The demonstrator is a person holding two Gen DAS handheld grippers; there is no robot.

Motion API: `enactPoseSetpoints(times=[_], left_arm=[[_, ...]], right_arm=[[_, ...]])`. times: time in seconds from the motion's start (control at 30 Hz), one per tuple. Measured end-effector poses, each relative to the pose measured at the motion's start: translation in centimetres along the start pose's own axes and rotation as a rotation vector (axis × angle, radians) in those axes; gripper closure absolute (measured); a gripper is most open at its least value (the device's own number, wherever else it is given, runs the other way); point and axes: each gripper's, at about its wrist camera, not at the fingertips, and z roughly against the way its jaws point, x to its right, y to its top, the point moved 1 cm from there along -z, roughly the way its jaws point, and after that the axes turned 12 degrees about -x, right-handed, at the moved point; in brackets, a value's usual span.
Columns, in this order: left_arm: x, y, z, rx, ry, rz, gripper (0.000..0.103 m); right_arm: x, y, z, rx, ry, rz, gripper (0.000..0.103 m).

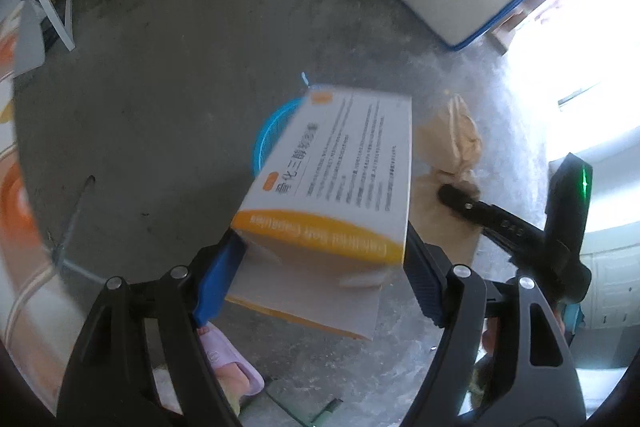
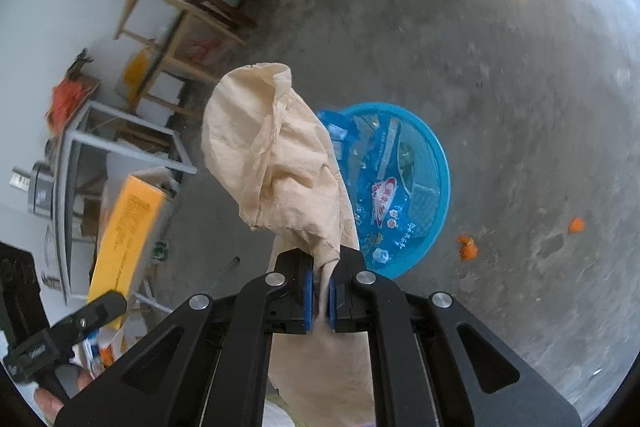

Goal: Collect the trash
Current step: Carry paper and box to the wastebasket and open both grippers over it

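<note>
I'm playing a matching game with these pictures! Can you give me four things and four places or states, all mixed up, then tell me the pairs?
Things:
1. medicine box
2. beige tissue
3. blue basket
4. orange scraps

Places or states:
A. lying loose on the floor
B. clamped in the right tongs
C. standing on the floor, holding blue wrappers
D. clamped in the left tongs

Pairs: 1-D, 2-B, 3-C, 4-A
</note>
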Motion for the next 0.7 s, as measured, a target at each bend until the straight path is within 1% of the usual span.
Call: enactPoseSetpoints(times=[0.03, 0.07, 0.1, 0.13, 0.17, 0.2, 0.27, 0.33, 0.37, 0.43, 0.53, 0.63, 0.67, 0.7], left_arm=[[0.2, 1.0, -0.9, -0.019, -0.002, 0.005, 0.024], [0.3, 1.8, -1.7, -0.033, -0.006, 0.018, 0.020], [0.2, 2.3, -2.0, -0.036, -0.007, 0.028, 0.019], [0.1, 2.8, -2.4, -0.043, -0.005, 0.047, 0.019], [-0.3, 2.9, -2.4, -0.043, -0.003, 0.067, 0.019], [-0.5, 2.9, -2.3, -0.038, -0.009, 0.087, 0.019], [-1.0, 2.4, -1.4, -0.017, -0.045, 0.101, 0.019], [-1.1, 1.5, 0.0, 0.010, -0.043, 0.073, 0.019], [-1.2, 0.8, 1.0, 0.032, -0.034, 0.060, 0.019], [-1.5, -0.4, 2.8, 0.073, -0.030, 0.051, 0.019], [-2.3, -2.3, 5.9, 0.133, -0.050, 0.038, 0.019], [-3.3, -4.7, 8.9, 0.198, -0.044, 0.013, 0.019], [-3.6, -5.6, 9.8, 0.217, -0.040, 0.005, 0.019], [-3.8, -6.4, 10.6, 0.235, -0.040, -0.001, 0.019]], right_arm=[[0.4, 0.6, -1.0, -0.011, -0.001, -0.014, 0.095], [0.9, 1.7, -2.7, -0.030, -0.004, -0.030, 0.094], [1.3, 2.6, -4.1, -0.049, -0.005, -0.040, 0.086], [2.1, 3.7, -6.5, -0.089, -0.021, -0.057, 0.080], [2.6, 4.3, -8.0, -0.116, -0.045, -0.067, 0.066], [3.2, 4.9, -9.6, -0.147, -0.079, -0.073, 0.060], [4.0, 5.3, -11.1, -0.168, -0.128, -0.087, 0.061], [4.4, 5.4, -11.6, -0.158, -0.150, -0.079, 0.059], [4.4, 5.3, -11.6, -0.147, -0.167, -0.070, 0.057], [4.5, 5.1, -11.0, -0.121, -0.188, -0.064, 0.057], [4.9, 4.9, -10.0, -0.070, -0.202, -0.063, 0.057], [4.2, 4.7, -9.1, -0.052, -0.232, -0.003, 0.057], [3.7, 4.4, -9.1, -0.056, -0.241, 0.026, 0.058], [3.2, 4.3, -9.1, -0.065, -0.246, 0.049, 0.063]])
